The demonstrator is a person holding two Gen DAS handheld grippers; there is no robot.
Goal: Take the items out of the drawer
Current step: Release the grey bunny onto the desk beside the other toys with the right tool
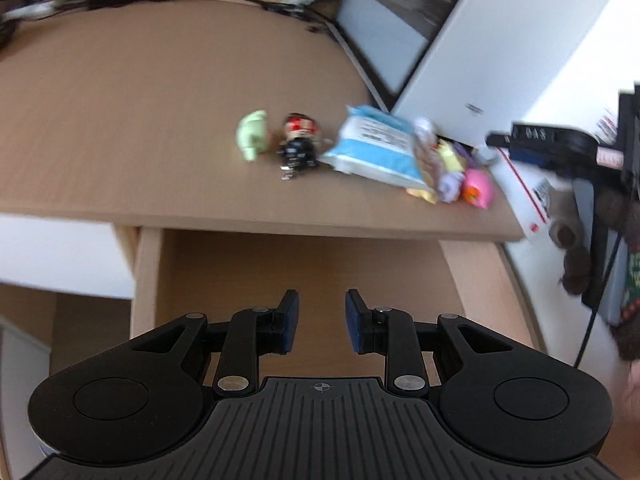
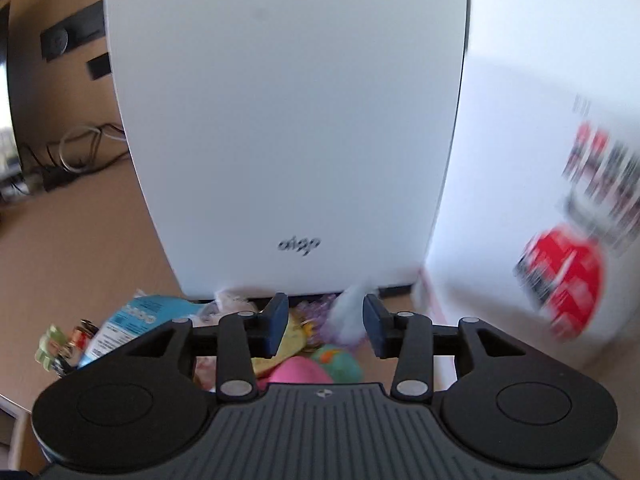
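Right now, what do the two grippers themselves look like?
Both match: the left gripper and right gripper are matte black, with a ribbed body bearing a small crosshair mark, round side discs, silver rivets on the linkages and blue pads on the fingers. No cables or sleeves show.

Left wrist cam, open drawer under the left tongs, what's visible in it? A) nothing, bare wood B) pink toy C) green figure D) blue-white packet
A: the visible part of the drawer shows only bare wood, while the pink toy, blue-white packet and green figure sit on the desktop.
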